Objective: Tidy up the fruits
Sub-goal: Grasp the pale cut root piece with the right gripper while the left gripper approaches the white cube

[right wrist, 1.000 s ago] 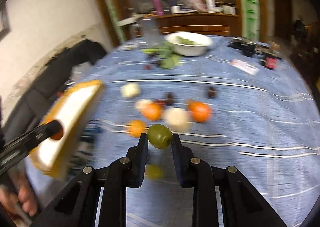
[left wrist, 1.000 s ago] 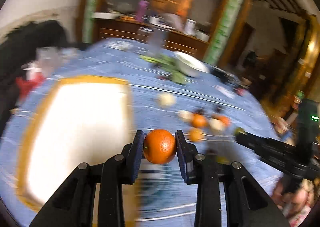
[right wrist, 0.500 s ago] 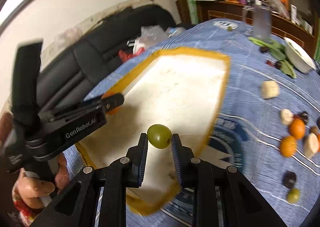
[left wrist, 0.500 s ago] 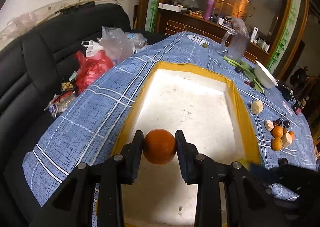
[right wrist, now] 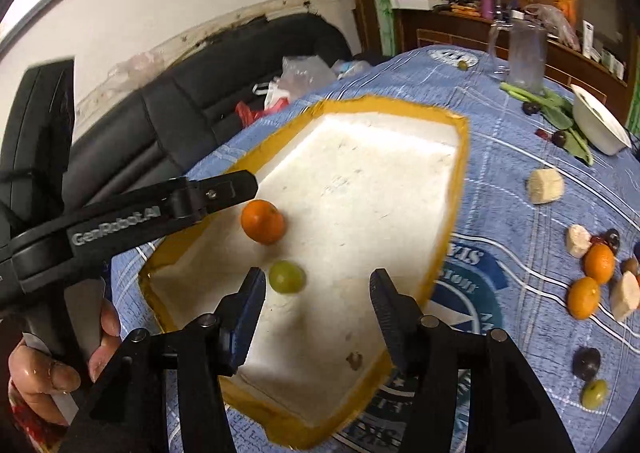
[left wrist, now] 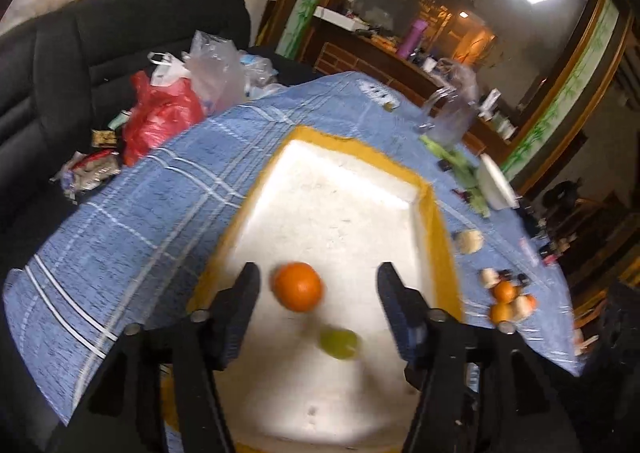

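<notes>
- Left hand-held gripper [left wrist: 318, 289]: jaws spread wide, holding nothing. It sits over the near end of the tray [left wrist: 434, 221].
- Orange [left wrist: 297, 286] lies between its fingers but clear of both, nearer the left one. It's on the white tray floor, slightly blurred.
- Right hand-held gripper [right wrist: 318, 295]: jaws also wide apart, nothing gripped.
- Green grape [right wrist: 286, 276] rests on the tray floor just beside the right gripper's left finger; contact can't be confirmed. In the left wrist view it shows as a blurred green blob just below-right of the orange.
- In the right wrist view the orange is just beyond the grape, near but apart. One finger of the left gripper reaches in from the left, its tip just beside the orange.
- A hand [right wrist: 48, 369] grips the left gripper's handle at bottom left.
- Tray: white foam inside, yellow-orange rim, nothing else in it apart from a small brownish speck [right wrist: 354, 360] near the close edge.
- Tray sits on a tabletop [right wrist: 532, 237] covered with blue plaid cloth.
- Right of the tray, still on the cloth: two small oranges [right wrist: 584, 297], pale fruit chunks [right wrist: 546, 186], dark round fruits [right wrist: 586, 363], another green grape [right wrist: 595, 394].
- Further back: white bowl [right wrist: 598, 125] beside green leaves [right wrist: 560, 117], clear glass jug [right wrist: 524, 53].
- Beyond the tabletop's left edge: black sofa [left wrist: 60, 65] with red and clear plastic bags [left wrist: 164, 121] on it.
</notes>
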Motion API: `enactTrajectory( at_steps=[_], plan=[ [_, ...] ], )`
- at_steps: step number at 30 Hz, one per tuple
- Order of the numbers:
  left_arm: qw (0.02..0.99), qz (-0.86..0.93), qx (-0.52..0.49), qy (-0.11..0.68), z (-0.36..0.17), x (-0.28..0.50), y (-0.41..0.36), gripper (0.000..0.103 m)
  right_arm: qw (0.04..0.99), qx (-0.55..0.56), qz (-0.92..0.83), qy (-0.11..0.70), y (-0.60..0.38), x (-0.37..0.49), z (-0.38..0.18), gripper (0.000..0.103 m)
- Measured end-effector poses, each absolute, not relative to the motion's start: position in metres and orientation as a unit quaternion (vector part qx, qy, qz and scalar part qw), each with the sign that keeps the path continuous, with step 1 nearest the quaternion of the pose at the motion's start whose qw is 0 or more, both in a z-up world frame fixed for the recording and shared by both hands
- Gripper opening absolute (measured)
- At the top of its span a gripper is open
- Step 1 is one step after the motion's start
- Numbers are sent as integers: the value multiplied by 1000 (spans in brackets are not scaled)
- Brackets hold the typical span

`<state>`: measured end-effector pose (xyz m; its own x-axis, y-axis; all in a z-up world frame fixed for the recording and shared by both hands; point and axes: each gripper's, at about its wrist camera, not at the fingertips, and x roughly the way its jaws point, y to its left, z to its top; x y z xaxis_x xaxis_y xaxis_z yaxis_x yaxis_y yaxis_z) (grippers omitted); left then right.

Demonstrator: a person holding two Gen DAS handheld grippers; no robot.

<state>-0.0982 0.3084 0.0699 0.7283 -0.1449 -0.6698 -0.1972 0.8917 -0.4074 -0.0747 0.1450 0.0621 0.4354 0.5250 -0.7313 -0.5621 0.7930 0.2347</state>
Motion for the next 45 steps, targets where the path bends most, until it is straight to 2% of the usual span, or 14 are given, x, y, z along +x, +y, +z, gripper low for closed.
enactTrajectory(
  at_steps=[3,6,8,9,10,12,15,17,20,25,28,43,44,45],
  plan=[
    [913,-2,-240,330,85,-109,296,86,860,-7,306,407,123,-76,73,59],
    [932,-58,-227,276,110,-125,270,86,893,-2,268,362,85,-84,95,59],
    [940,-85,-225,243,121,-134,256,86,916,-9,232,326,60,-90,112,70],
    [944,-97,-217,228,127,-138,245,89,929,-16,211,304,46,-94,119,86],
    [946,-99,-207,230,129,-138,237,91,941,-21,190,278,31,-98,126,99],
    [939,-100,-186,273,126,-128,219,91,960,-23,143,241,-4,-103,135,102],
    [899,-116,-197,372,102,-100,198,91,955,-29,99,280,-38,-92,129,102],
    [889,-118,-195,398,91,-88,186,89,944,-18,82,318,-61,-84,117,98],
    [898,-114,-167,391,96,-77,168,88,926,4,85,367,-84,-76,93,72],
    [898,-140,-136,395,109,-30,143,83,911,53,84,399,-108,-59,68,64],
    [890,-142,-120,415,104,5,129,67,904,76,89,411,-115,-44,60,57],
    [847,-110,-57,516,12,104,84,64,887,61,80,451,-80,6,20,56],
    [851,-108,-45,511,11,102,81,61,887,58,79,450,-79,8,18,56],
    [853,-105,-30,510,10,101,78,42,889,55,77,449,-77,9,17,54]
  ],
)
